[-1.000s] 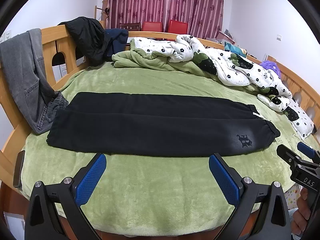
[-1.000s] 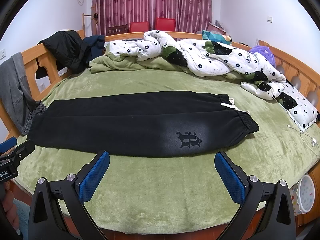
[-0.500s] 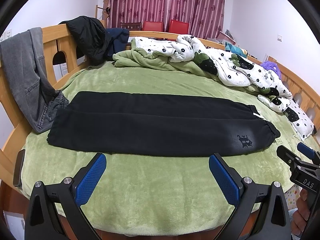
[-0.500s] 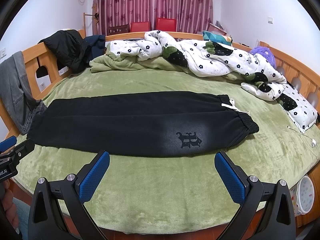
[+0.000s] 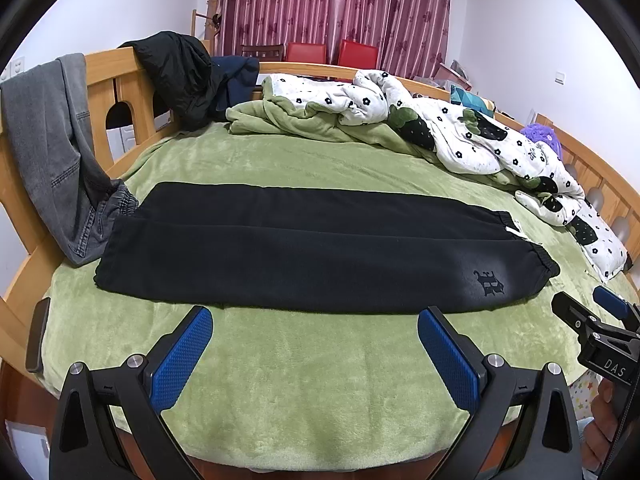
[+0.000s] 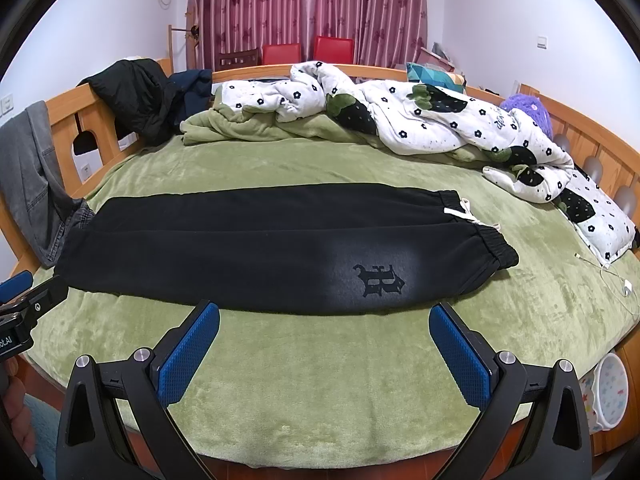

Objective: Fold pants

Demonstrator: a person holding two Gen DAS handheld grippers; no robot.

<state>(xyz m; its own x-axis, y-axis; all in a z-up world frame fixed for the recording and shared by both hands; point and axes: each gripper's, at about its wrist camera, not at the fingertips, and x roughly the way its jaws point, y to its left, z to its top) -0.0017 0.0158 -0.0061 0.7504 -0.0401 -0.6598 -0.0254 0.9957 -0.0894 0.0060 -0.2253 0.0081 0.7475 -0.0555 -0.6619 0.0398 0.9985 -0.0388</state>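
Note:
Black pants point(image 5: 304, 248) lie flat across the green bed cover, one leg folded onto the other, waistband with a white drawstring point(image 6: 464, 210) at the right and leg ends at the left. A dark logo point(image 6: 380, 280) shows near the waistband. My left gripper point(image 5: 314, 320) is open and empty, above the cover just in front of the pants' near edge. My right gripper point(image 6: 324, 314) is open and empty, in front of the near edge by the logo. Each gripper shows at the edge of the other's view point(image 5: 600, 320) point(image 6: 24, 292).
A rumpled flowered quilt point(image 6: 420, 120) and green blanket point(image 5: 304, 124) lie along the far side. Grey jeans point(image 5: 52, 148) and dark jackets point(image 5: 180, 76) hang on the wooden bed rail point(image 5: 120, 88). A white charger cable point(image 6: 616, 280) lies at the right.
Both views have shifted very slightly. The pants have not moved and both grippers stay open.

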